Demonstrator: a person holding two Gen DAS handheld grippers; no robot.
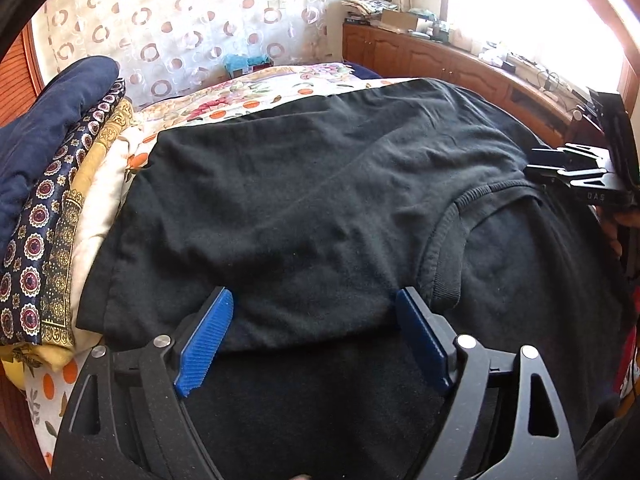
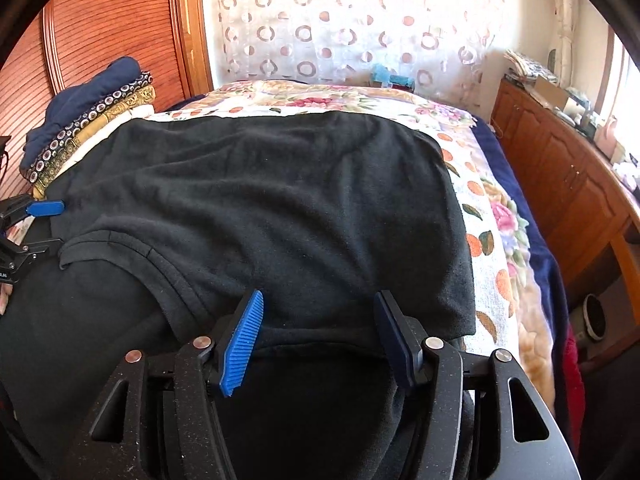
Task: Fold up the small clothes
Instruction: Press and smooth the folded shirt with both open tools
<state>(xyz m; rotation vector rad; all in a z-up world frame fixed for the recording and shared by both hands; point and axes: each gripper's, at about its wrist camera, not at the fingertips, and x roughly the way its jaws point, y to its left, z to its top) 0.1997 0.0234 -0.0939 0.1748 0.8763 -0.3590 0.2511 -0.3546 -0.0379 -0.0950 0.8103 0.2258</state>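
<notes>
A black T-shirt (image 1: 300,184) (image 2: 280,192) lies spread on the bed, its ribbed collar (image 1: 448,248) (image 2: 140,256) towards the near edge. My left gripper (image 1: 314,294) is open, its blue pads (image 1: 208,332) standing wide on either side of the shirt's near shoulder fold without pressing on it. My right gripper (image 2: 319,296) is open too, with the other shoulder's edge lying between its pads (image 2: 244,340). Each gripper also shows at the edge of the other's view: the right gripper (image 1: 560,164) beyond the collar, the left gripper (image 2: 52,226) at the far left.
A stack of folded clothes (image 1: 52,184) (image 2: 88,120) sits at the left, touching the shirt's side. The floral bedspread (image 1: 280,88) (image 2: 492,216) shows beyond and to the right of the shirt. A wooden cabinet (image 1: 420,56) (image 2: 560,168) with clutter on top runs along the right wall.
</notes>
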